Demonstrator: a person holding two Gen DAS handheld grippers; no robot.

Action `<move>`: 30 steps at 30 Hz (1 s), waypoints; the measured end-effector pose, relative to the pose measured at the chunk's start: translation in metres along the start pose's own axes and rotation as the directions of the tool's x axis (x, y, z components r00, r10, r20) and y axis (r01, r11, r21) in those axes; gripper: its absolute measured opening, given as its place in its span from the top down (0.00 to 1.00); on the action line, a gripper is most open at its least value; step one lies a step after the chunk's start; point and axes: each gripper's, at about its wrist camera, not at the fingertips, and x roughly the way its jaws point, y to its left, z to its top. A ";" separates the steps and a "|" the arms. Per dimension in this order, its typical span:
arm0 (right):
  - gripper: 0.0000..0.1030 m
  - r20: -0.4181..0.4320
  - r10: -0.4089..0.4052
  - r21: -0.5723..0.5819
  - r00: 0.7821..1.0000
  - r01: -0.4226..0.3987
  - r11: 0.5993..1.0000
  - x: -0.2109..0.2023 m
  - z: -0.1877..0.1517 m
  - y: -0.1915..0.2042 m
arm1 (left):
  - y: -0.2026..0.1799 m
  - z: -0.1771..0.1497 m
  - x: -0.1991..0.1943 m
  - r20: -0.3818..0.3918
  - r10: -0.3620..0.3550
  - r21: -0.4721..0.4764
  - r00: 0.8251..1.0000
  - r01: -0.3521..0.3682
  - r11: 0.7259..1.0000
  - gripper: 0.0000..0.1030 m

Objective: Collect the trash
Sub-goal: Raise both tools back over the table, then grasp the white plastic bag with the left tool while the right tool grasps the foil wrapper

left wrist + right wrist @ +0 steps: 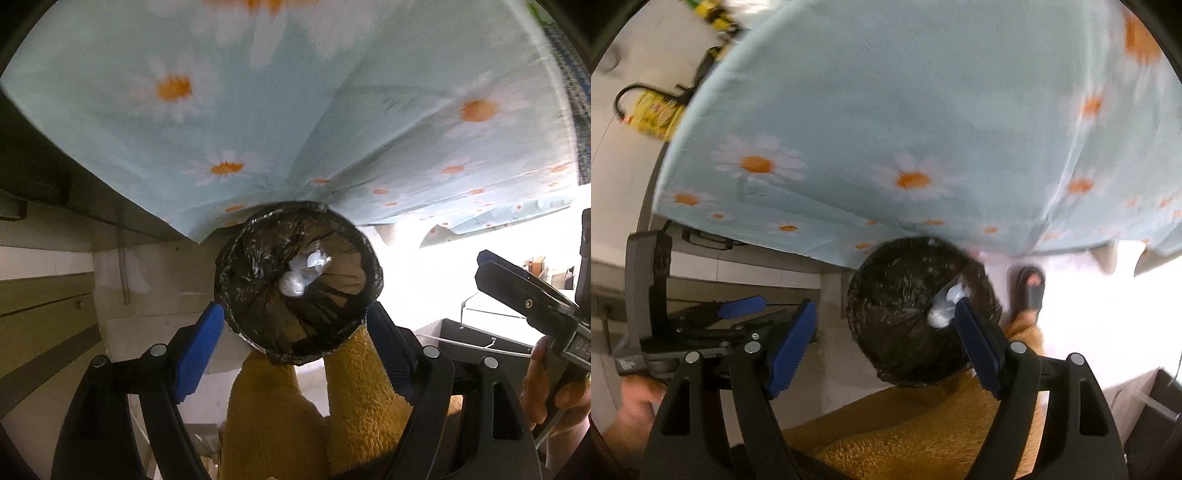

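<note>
Both cameras look steeply down at a round bin lined with a black plastic bag (299, 280), standing on the pale floor just below the hanging edge of a light blue daisy-print cloth (258, 122) that fills the upper half of each view and hides whatever it covers. Inside the bin (905, 314) lies a small crumpled whitish piece of trash (304, 273); what it is cannot be made out, and in the right wrist view the trash (942, 308) is partly covered by a blue pad. The left tool (295, 339) has its jaws spread wide, with nothing pressed between the pads; the bin's near rim only shows in the gap below. The right tool (886, 343) is likewise wide apart and grips nothing. Mustard-yellow fuzzy fabric (280, 417) covers the near part of the floor and disappears under the tools. A foot in a dark sandal (1028, 291) stands to the right of the bin. The floor at the right is washed out by glare. The right wrist view is blurred, and a yellow object (653, 114) at far left is unreadable.
</note>
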 end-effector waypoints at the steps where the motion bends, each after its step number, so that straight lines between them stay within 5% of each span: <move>1: 0.25 0.014 0.005 -0.012 1.000 -0.005 1.000 -0.008 0.000 0.004 | -0.001 -0.001 -0.006 0.012 -0.002 0.005 1.000 0.002 1.000 0.25; 10: 0.25 0.160 0.042 -0.079 0.986 -0.029 0.996 -0.085 0.014 0.027 | -0.028 0.000 -0.090 0.159 -0.025 0.102 0.987 0.008 0.995 0.25; 18: 0.25 0.300 0.046 -0.164 0.953 0.004 0.986 -0.144 0.045 0.046 | -0.056 0.030 -0.159 0.314 -0.066 0.156 0.947 0.018 0.988 0.25; 25: 0.24 0.365 0.056 -0.198 0.929 0.018 0.980 -0.172 0.083 0.038 | -0.082 0.072 -0.186 0.403 -0.043 0.184 0.914 -0.035 0.982 0.25; 30: 0.23 0.374 0.063 -0.214 0.925 0.020 0.977 -0.180 0.111 0.028 | -0.096 0.106 -0.185 0.414 -0.028 0.182 0.910 -0.052 0.982 0.25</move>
